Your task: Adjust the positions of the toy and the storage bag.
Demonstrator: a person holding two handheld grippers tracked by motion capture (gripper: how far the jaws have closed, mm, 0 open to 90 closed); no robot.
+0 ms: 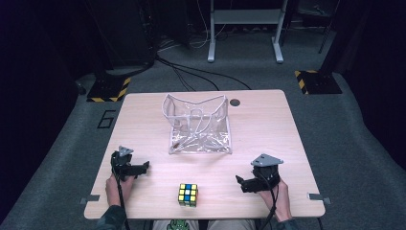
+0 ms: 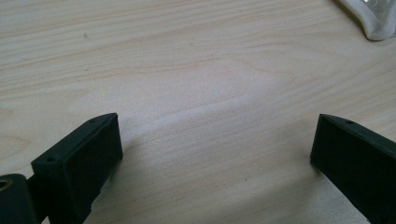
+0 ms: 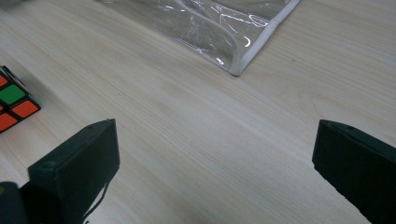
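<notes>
A colourful puzzle cube (image 1: 188,194) sits near the table's front edge, between the two hands; its corner with green and orange squares shows at the left of the right gripper view (image 3: 14,100). A clear plastic pouch with white trim (image 1: 198,125) stands open at the table's middle; its corner reaches into the right gripper view (image 3: 219,32) and the left gripper view (image 2: 373,18). My left gripper (image 1: 143,167) rests at the front left, open, with bare wood between its jaws (image 2: 215,154). My right gripper (image 1: 241,182) rests at the front right, open and empty (image 3: 215,154).
The light wooden table (image 1: 268,134) has a dark round hole (image 1: 234,102) near its far edge. Beyond the table lie grey carpet, black cables, a white stand (image 1: 244,28) and yellow-black striped plates (image 1: 109,89).
</notes>
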